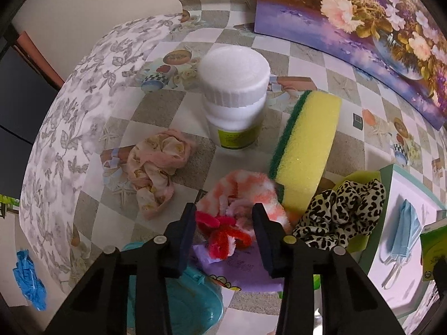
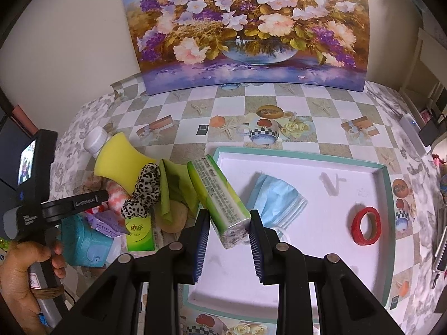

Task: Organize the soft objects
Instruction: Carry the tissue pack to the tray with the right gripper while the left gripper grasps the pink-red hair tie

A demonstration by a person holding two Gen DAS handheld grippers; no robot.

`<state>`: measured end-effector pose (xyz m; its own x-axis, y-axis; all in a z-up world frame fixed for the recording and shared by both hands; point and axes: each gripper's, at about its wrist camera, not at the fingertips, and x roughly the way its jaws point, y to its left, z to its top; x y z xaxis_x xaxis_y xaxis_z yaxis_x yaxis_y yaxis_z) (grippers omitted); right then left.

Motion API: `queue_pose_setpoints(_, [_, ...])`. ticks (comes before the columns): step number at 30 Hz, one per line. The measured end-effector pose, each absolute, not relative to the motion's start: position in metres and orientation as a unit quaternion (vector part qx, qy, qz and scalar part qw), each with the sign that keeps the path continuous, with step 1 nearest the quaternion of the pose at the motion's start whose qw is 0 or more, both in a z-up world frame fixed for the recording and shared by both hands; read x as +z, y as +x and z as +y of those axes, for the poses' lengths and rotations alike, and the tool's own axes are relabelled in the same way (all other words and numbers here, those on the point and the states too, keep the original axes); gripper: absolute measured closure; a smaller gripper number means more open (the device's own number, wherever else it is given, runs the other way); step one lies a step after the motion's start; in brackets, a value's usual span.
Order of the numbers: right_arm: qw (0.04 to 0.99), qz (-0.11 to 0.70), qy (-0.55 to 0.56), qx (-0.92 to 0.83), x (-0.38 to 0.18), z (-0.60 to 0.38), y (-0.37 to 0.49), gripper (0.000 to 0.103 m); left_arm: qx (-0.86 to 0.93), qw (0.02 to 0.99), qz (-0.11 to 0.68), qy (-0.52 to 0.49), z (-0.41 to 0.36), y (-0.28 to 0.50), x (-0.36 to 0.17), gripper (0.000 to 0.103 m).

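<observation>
While straddling the orange-and-white fluffy scrunchie (image 1: 245, 195) low in the frame's centre, left gripper (image 1: 223, 217) half-closed, pads beside its loops, grip uncertain; right gripper (image 2: 229, 229) clamped on the green tissue pack (image 2: 218, 195), slanting upper left, over the tray (image 2: 385, 223).

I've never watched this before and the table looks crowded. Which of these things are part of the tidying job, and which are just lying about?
Part of the job:
tissue pack, held by the right gripper
fluffy orange cloth, between the left gripper fingers
face mask
leopard scrunchie
sponge
tray

Lying about:
white bottle
red tape roll
flower painting
</observation>
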<state>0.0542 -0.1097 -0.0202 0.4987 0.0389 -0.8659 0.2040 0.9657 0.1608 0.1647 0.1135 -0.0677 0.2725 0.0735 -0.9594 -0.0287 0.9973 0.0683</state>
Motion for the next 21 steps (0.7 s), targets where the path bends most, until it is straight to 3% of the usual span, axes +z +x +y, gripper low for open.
queue_pose_setpoints(12, [0.852,0.500,0.136,-0.072,-0.025,-0.132,0.051,0.073,0.016,0.840,0.541,-0.033,0.128,0.151,-0.006,0.062])
queue_pose_setpoints(21, [0.826,0.522,0.166,-0.133,-0.048,-0.183,0.038,0.073,-0.033,0.854,0.517,-0.036,0.092,0.132,0.019,0.062])
